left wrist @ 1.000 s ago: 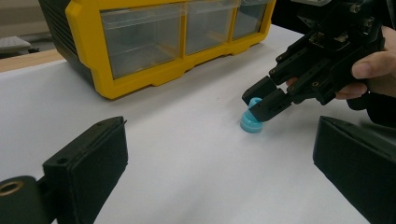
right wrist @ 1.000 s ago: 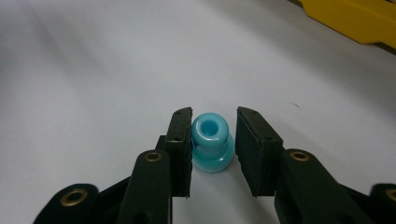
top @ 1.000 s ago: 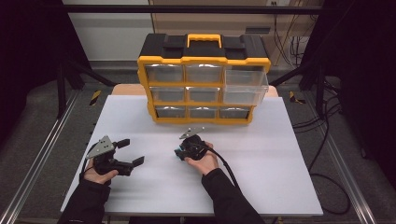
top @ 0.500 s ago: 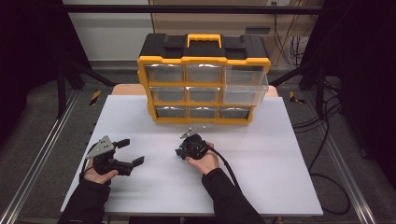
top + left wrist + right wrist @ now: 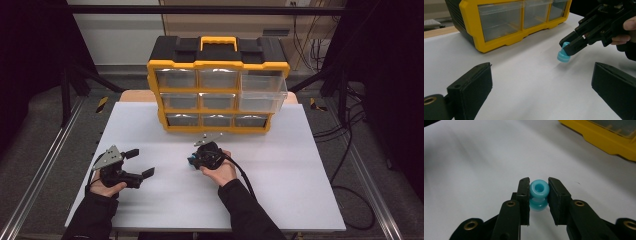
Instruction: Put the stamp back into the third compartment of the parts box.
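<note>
Blue spool [image 5: 538,189] in the right tool [image 5: 538,192] (clamped tight) — left tool [image 5: 541,90] wide apart, empty — no legible writing.

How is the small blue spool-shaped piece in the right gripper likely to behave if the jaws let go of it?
The blue spool-shaped piece looks like rigid, glossy plastic, so it is probably light and may slip if gripped loosely. Its round flanges suggest it would roll if it lands sideways on the white table. The right gripper clamps its narrow waist, which likely helps hold it.
</note>
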Action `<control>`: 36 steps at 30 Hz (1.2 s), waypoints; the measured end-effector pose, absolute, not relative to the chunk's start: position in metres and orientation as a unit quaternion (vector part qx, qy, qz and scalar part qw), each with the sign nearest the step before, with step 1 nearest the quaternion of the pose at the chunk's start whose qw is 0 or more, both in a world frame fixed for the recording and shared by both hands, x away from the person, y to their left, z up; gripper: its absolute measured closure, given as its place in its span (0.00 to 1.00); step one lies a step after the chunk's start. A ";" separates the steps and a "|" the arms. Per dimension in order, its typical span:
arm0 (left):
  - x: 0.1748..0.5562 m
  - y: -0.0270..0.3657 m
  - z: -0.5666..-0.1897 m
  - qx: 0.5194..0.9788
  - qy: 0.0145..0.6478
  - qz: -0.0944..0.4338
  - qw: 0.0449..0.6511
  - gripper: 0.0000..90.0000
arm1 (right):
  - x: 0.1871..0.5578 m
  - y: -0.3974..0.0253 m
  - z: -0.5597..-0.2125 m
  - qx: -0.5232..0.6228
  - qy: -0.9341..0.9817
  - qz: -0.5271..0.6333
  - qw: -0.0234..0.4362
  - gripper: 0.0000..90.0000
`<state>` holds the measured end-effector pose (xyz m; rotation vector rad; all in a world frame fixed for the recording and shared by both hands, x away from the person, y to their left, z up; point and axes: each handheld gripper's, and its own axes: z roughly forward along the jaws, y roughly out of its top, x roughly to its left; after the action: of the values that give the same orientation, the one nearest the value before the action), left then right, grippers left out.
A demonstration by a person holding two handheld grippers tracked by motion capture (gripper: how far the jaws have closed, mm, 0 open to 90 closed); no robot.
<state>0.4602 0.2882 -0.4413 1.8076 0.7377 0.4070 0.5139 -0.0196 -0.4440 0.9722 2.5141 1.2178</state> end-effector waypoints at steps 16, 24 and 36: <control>0.460 0.288 -0.442 0.762 0.311 0.172 0.542 0.03 | 0.507 -0.024 -0.416 0.309 0.843 0.425 0.112 0.80; 0.460 0.288 -0.442 0.763 0.311 0.172 0.540 0.03 | 0.503 -0.029 -0.398 0.302 0.839 0.437 0.120 0.80; 0.461 0.288 -0.442 0.764 0.311 0.172 0.539 0.03 | 0.499 -0.034 -0.373 0.289 0.836 0.449 0.131 0.80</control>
<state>0.4606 0.2877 -0.4422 1.8155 0.7391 0.4086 0.4992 -0.0336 -0.3727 0.8383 2.4265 1.3032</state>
